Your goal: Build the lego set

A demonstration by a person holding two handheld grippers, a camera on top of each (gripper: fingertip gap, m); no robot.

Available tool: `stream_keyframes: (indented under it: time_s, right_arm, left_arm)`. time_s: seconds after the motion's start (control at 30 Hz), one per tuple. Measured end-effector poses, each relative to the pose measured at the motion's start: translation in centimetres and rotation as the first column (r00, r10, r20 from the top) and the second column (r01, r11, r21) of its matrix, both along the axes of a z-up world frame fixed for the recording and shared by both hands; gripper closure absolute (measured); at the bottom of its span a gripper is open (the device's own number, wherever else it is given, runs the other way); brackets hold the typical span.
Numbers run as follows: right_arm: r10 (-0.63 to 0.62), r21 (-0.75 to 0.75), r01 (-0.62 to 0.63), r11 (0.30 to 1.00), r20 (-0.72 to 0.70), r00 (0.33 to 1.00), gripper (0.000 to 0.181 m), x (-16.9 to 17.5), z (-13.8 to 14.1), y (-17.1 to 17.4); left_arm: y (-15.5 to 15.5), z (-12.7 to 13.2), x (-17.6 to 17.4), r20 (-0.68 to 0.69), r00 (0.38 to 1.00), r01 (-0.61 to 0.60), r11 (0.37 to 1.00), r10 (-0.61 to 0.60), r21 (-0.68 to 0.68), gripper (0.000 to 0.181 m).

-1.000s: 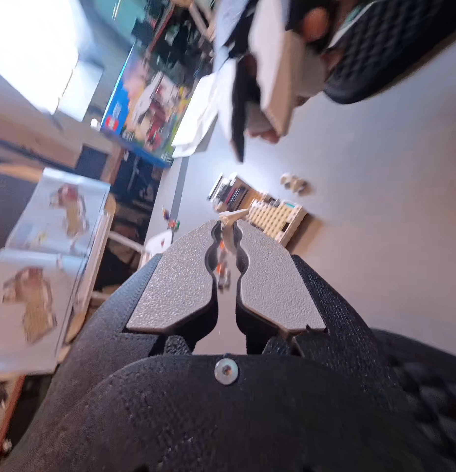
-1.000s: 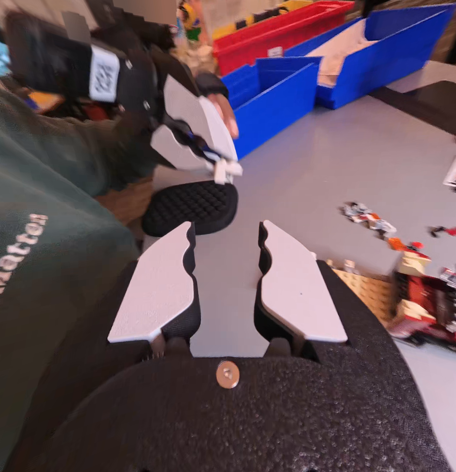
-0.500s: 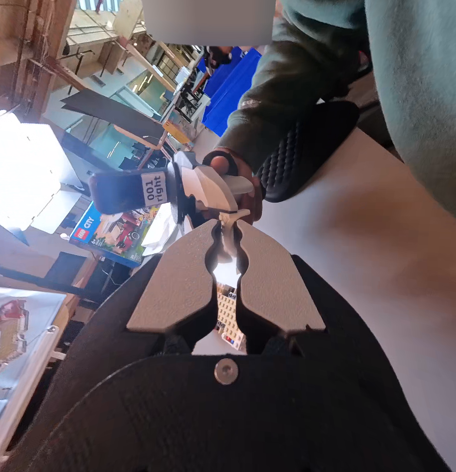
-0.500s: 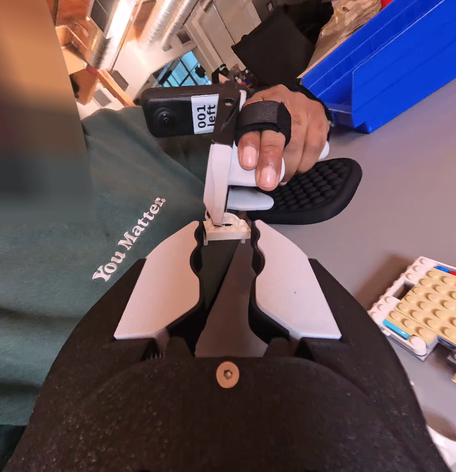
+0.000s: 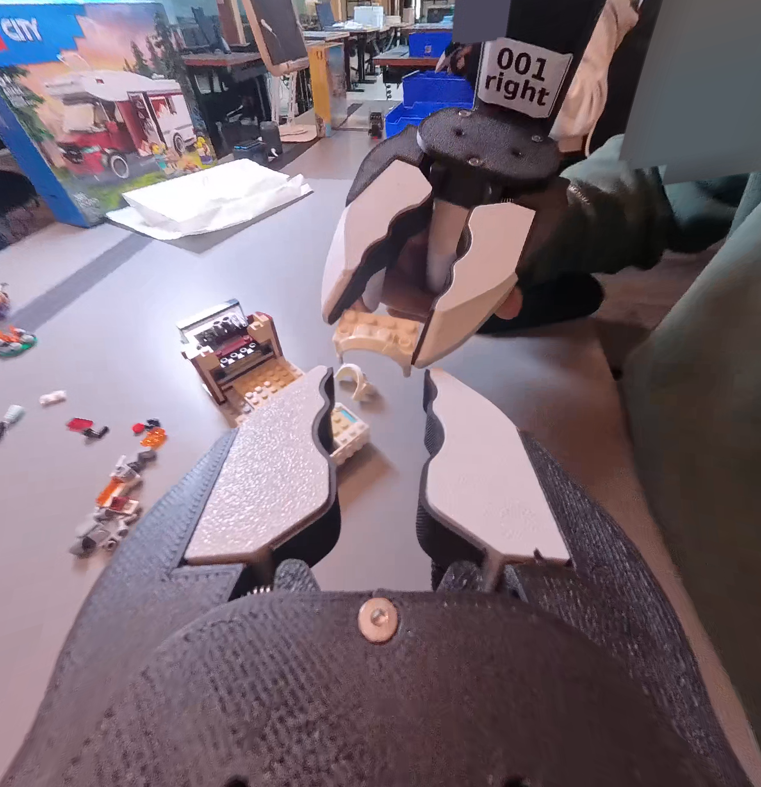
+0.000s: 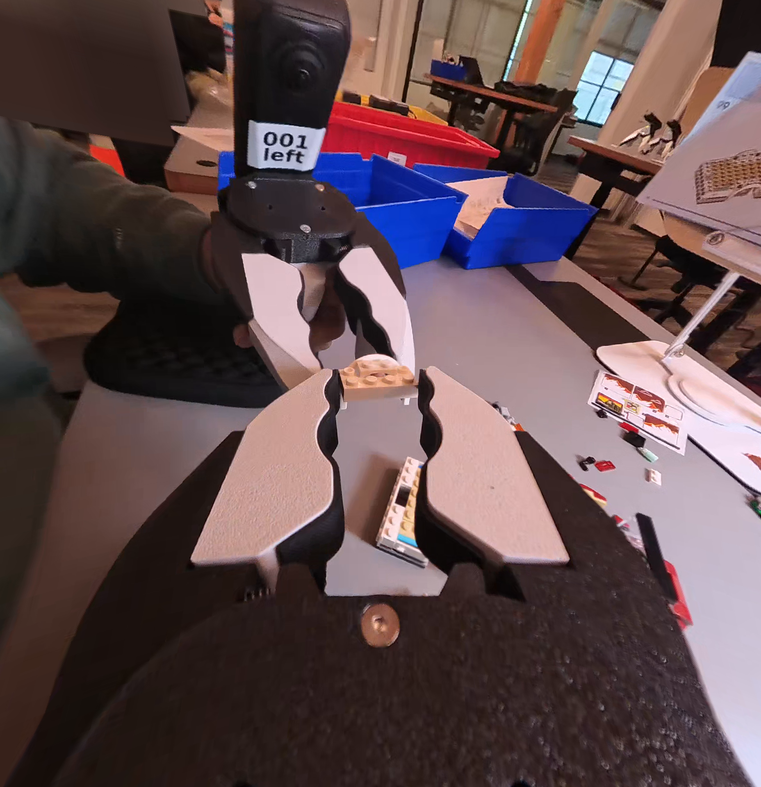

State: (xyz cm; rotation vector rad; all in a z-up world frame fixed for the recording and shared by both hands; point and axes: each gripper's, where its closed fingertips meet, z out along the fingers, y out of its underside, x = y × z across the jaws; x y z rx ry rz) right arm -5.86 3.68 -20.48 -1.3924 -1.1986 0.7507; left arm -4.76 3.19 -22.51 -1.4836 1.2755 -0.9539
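Grey tabletop (image 5: 114, 298) stretches under both my tools, with a workshop of benches beyond it. At the far left in my left wrist view stands the set's box (image 5: 85, 98), a white paper bag (image 5: 212, 196) flat beside it. Nearer on the left lies a scatter of small loose pieces (image 5: 114, 489), red, orange and grey. Toward the middle sits the partly built model (image 5: 238, 353), brown walls on a tan plate, its near end hidden behind my own finger. A small white curved piece (image 5: 355, 379) lies loose just right of it.

My left gripper (image 5: 374, 379) is spread wide and holds nothing. My right gripper (image 6: 379, 379), seen from its own camera, is closed onto the ends of a tan arch brick (image 6: 376, 381), which hangs in the air above the table. That brick is pale tan, studs up, with an arched underside and a short leg at each end. Below it in that view lies a white and tan sub-assembly (image 6: 406, 511), flat on the table.

I judge the step to be seating this arch on the build; the hand-over looks done. Next I'd steady the model with my empty left tool, line the studs up, and press straight down. Far right stand blue bins (image 6: 519, 230), a sticker sheet (image 6: 638, 409) and the instruction booklet (image 6: 732, 170) on its stand.
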Motion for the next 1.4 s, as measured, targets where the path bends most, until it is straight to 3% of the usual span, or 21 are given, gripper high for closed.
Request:
stream_keyframes:
  time_s: [0.13,0.33,0.5,0.63,0.73,0.87,1.1,1.2,1.27,1.4]
  right_arm:
    - [-0.047,-0.072,0.042,0.997,-0.071,0.996,0.146,0.0,0.2,0.6]
    - [-0.134,-0.102,0.119,0.988,-0.158,0.978,0.146,0.1,0.4,1.2]
    - [-0.148,-0.098,0.134,0.986,-0.155,0.977,0.146,0.0,0.2,1.3]
    - [-0.144,-0.078,0.136,0.988,-0.101,0.984,0.144,-0.1,-0.2,1.4]
    - [-0.142,-0.082,0.139,0.987,-0.039,0.989,0.136,0.6,-0.5,2.0]
    - [-0.169,-0.127,0.17,0.977,0.017,0.985,0.137,2.7,-1.4,3.5]
    - [-0.174,-0.169,0.192,0.967,0.113,0.978,0.137,4.7,-3.6,3.6]
    - [-0.175,-0.169,0.204,0.964,0.171,0.97,0.137,5.3,-4.6,3.4]
    - [-0.177,-0.172,0.214,0.962,0.203,0.963,0.137,5.7,-5.3,3.4]
    - [-0.179,-0.199,0.231,0.952,0.25,0.952,0.137,6.3,-6.4,3.4]
  left_arm:
    - [0.5,0.3,-0.4,-0.006,1.0,-0.026,0.998,0.027,0.059,0.156]
    - [0.0,1.1,-0.4,0.088,0.996,-0.014,0.999,0.019,-0.053,0.168]
    - [0.2,0.8,-0.6,0.087,0.996,-0.028,0.999,0.03,-0.019,0.177]
    - [0.3,0.3,-1.2,0.071,0.997,0.03,0.999,-0.029,-0.013,0.178]
    - [2.2,-1.4,-2.5,-0.002,0.997,0.071,0.995,-0.071,-0.072,0.179]
    - [5.0,-5.8,-3.6,-0.185,0.976,0.077,0.974,-0.118,-0.212,0.179]
    - [5.3,-9.4,-3.8,-0.296,0.908,0.17,0.906,-0.297,-0.387,0.178]
    - [5.7,-9.4,-4.2,-0.318,0.904,0.154,0.913,-0.284,-0.379,0.176]
    - [5.8,-9.5,-4.5,-0.344,0.902,0.132,0.925,-0.261,-0.356,0.166]
    - [7.0,-9.8,-5.8,-0.436,0.889,0.025,0.967,-0.138,-0.254,0.154]
